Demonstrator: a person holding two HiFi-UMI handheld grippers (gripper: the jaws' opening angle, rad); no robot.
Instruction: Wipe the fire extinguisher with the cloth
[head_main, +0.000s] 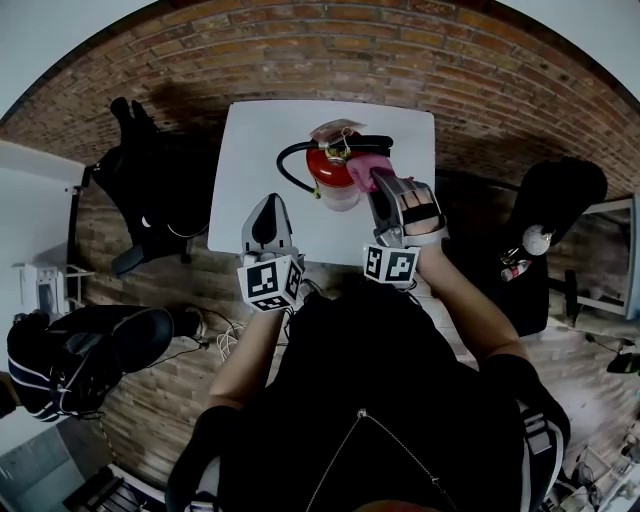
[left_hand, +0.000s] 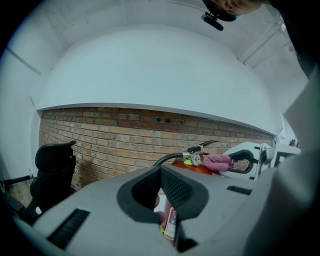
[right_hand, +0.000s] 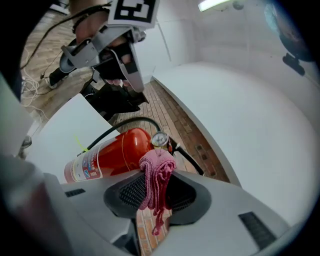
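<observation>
1. Dark clothing on the person's chest (head_main: 400, 420) fills the bottom of the head view, and both forearms reach forward from it to the grippers.
2. On the left, the left gripper (head_main: 268, 205) (left_hand: 160, 169) hovers over the near edge of the white table (head_main: 255, 140). Its jaws are together with nothing between them, and it is near the fire extinguisher but clear of it.
3. On the right, the right gripper (head_main: 372, 180) (right_hand: 158, 176) has its jaws clamped on a pink cloth (head_main: 364, 168) (right_hand: 157, 170) (left_hand: 218, 161), which is bunched up, with a loose end hanging below the jaws.
4. Near the middle of the table stands the red fire extinguisher (head_main: 333, 172) (right_hand: 112, 152) (left_hand: 189, 167), upright.
5. At the top of the extinguisher, the cloth sits just beside the round gauge (right_hand: 159, 139) (left_hand: 196, 159) and appears to touch it.
6. A black hose (head_main: 285, 168) (right_hand: 125, 124) curves out from the extinguisher's head on its left side.
7. Left of the table is a black chair (head_main: 150, 195) (left_hand: 52, 167), and behind the table runs a brick wall (head_main: 330, 50) (left_hand: 125, 135).
</observation>
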